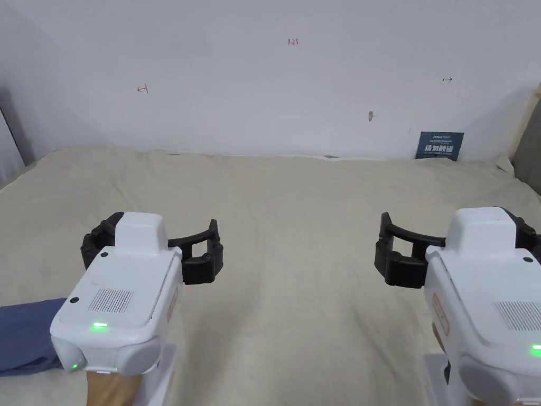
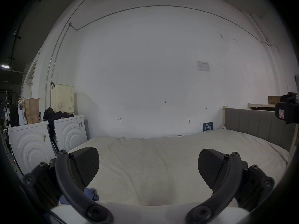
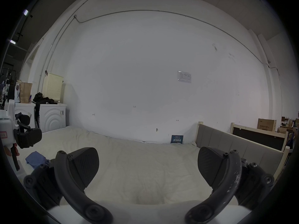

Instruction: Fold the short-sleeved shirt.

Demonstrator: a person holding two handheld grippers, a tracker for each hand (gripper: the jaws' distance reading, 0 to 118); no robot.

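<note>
The crumpled blue shirt (image 1: 26, 333) at lower left looks soft and light, best pinched at an edge; left gripper (image 2: 148, 169) and right gripper (image 3: 148, 168) gape empty.

A bed (image 1: 296, 211) with a wrinkled cream sheet stands against a plain white wall (image 1: 253, 79), a grey padded headboard (image 3: 226, 146) at its right edge, two white washing machines (image 2: 48, 138) beyond its left.

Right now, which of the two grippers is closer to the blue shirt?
The left gripper. The crumpled blue shirt lies on the bed just left of it; the right gripper hangs well across the bed.
</note>
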